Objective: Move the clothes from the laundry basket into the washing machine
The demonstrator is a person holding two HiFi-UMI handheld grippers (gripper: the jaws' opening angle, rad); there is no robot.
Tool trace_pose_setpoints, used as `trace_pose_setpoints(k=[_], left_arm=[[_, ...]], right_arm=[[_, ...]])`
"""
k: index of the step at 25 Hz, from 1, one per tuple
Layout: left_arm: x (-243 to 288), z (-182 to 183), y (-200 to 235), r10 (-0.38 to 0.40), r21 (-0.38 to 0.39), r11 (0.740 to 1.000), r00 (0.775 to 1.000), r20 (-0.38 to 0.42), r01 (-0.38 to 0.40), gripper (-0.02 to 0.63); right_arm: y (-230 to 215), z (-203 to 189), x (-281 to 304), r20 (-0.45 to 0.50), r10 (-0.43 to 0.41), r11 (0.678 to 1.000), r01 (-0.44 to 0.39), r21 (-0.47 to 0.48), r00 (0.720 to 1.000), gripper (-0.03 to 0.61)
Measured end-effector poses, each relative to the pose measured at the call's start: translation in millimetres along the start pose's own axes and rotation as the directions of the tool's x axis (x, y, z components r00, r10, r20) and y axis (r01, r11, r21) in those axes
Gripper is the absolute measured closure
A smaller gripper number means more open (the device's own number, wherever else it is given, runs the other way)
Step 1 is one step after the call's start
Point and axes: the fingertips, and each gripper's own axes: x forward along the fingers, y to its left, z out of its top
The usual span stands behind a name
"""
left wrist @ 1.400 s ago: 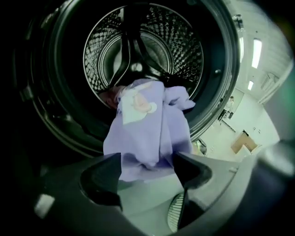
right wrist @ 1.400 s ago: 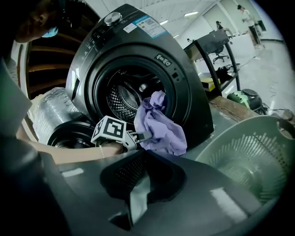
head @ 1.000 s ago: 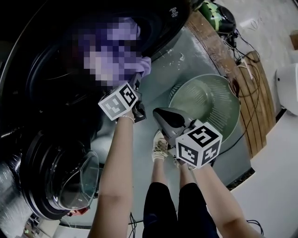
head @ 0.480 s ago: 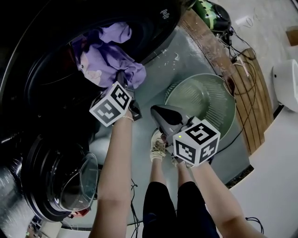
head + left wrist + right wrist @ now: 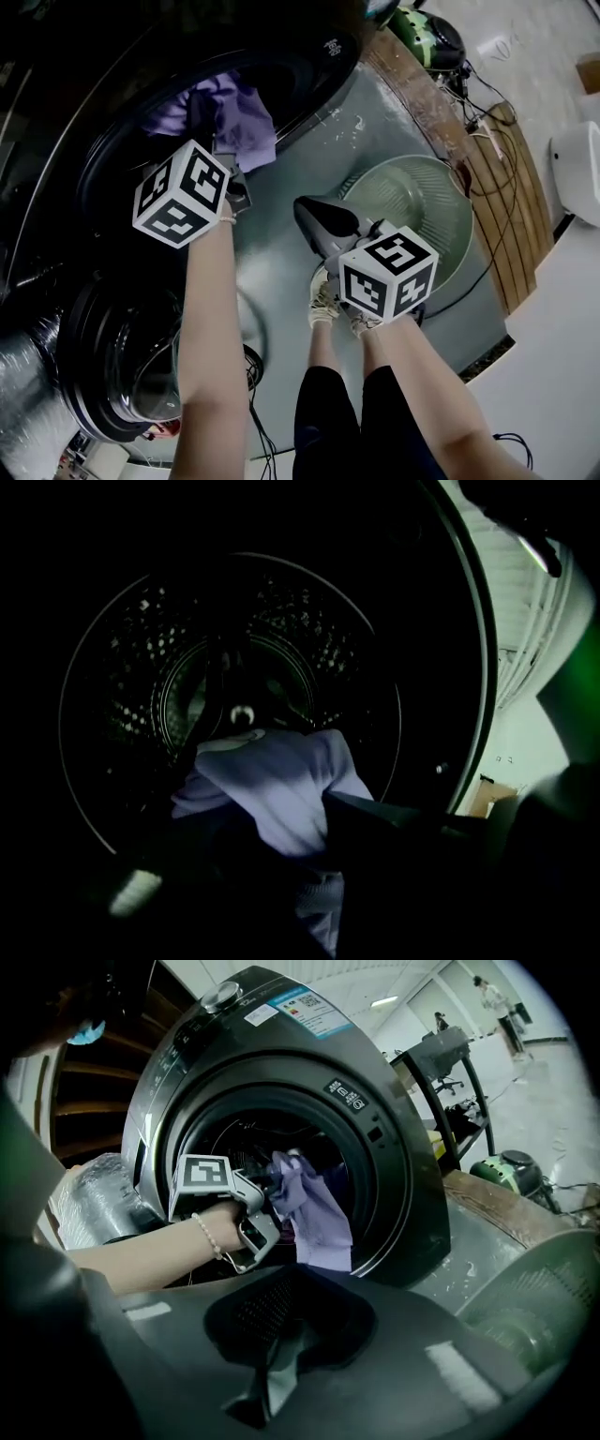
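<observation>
A purple garment (image 5: 236,120) hangs at the dark washing machine's round opening (image 5: 300,70). My left gripper (image 5: 223,150) is shut on it and holds it up at the mouth. In the left gripper view the purple garment (image 5: 277,785) is bunched between the dark jaws, with the perforated drum (image 5: 141,639) behind. The right gripper view shows the left gripper (image 5: 253,1194) and the draped garment (image 5: 317,1211) at the washer door opening (image 5: 375,1147). My right gripper (image 5: 305,211) is shut and holds nothing, over the floor beside the green laundry basket (image 5: 441,216).
The washer's round glass door (image 5: 127,361) stands open at the lower left. A wooden strip with cables (image 5: 506,178) runs behind the basket. The person's legs and shoes (image 5: 323,295) stand on the grey floor. A green machine (image 5: 511,1171) sits to the right.
The left gripper has risen and moved further into the washer's mouth, carrying the purple garment with it. The right gripper has drifted slightly up and left and stays shut.
</observation>
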Motion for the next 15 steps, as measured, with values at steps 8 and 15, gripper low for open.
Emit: trace_pose_setpoints(k=[8,15], left_arm=[[32.5,-42.8,11.8,0.045,-0.02,0.999,0.977,-0.208,-0.05,0.348],[0.1,-87.6,29.7,0.107,-0.011,0.993,0.941,-0.32,-0.116,0.216]], right_arm=[[-4.9,7.1,8.7,0.008,-0.001,1.0,0.0,0.019,1.0,0.554],[-5.0,6.9,10.0,-0.009,-0.002,1.0,0.002,0.025,1.0,0.554]])
